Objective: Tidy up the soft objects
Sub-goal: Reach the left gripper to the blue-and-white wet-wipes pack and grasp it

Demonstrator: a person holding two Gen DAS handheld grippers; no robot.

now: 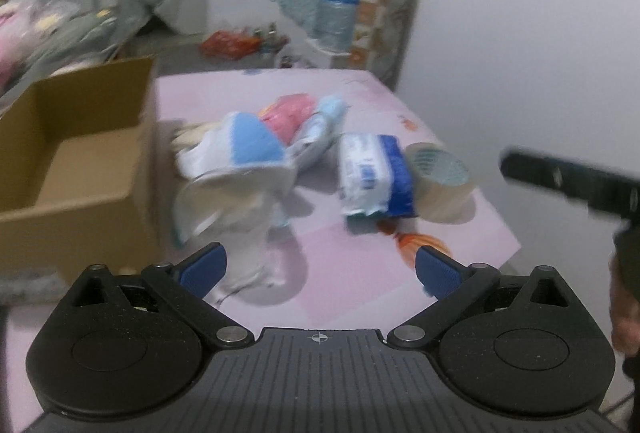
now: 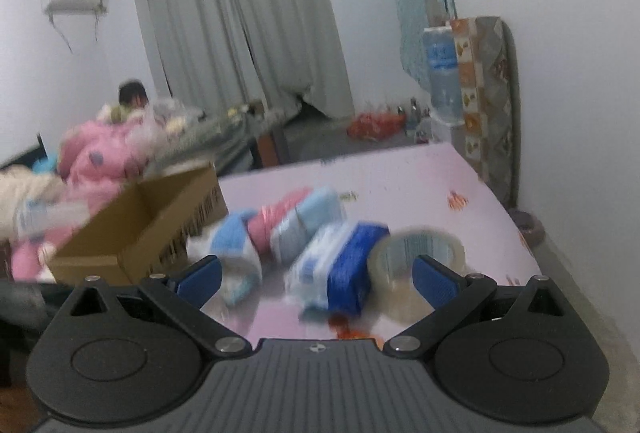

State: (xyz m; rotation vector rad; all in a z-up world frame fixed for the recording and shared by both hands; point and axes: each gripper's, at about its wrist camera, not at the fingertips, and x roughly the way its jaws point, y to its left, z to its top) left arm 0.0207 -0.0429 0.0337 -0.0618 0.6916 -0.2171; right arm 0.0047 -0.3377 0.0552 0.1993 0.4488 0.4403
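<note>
Left gripper [image 1: 320, 269]: blue-padded fingers spread wide, nothing between them; hangs over the near edge of the table.
Right gripper [image 2: 316, 275]: fingers likewise spread wide and empty, over the near edge; seen from the left wrist as a dark bar at the right edge of view.
White and blue soft pack [image 1: 236, 169]: just ahead of the left gripper's left finger, crumpled, near the table's left edge, beside the box.
Pink soft pack [image 1: 286, 117]: behind it, touching.
Pale blue soft pack [image 1: 324, 121]: right of the pink one, touching.
Blue and white wrapped pack [image 1: 376, 175]: mid-table, toward the near edge, apart from the pile.
Tape roll [image 1: 438, 181]: clear, touching that pack's right side.
Cardboard box [image 1: 76, 169]: open-topped, at the table's left edge.
Table [image 1: 360, 285]: pink cover with small orange prints.
</note>
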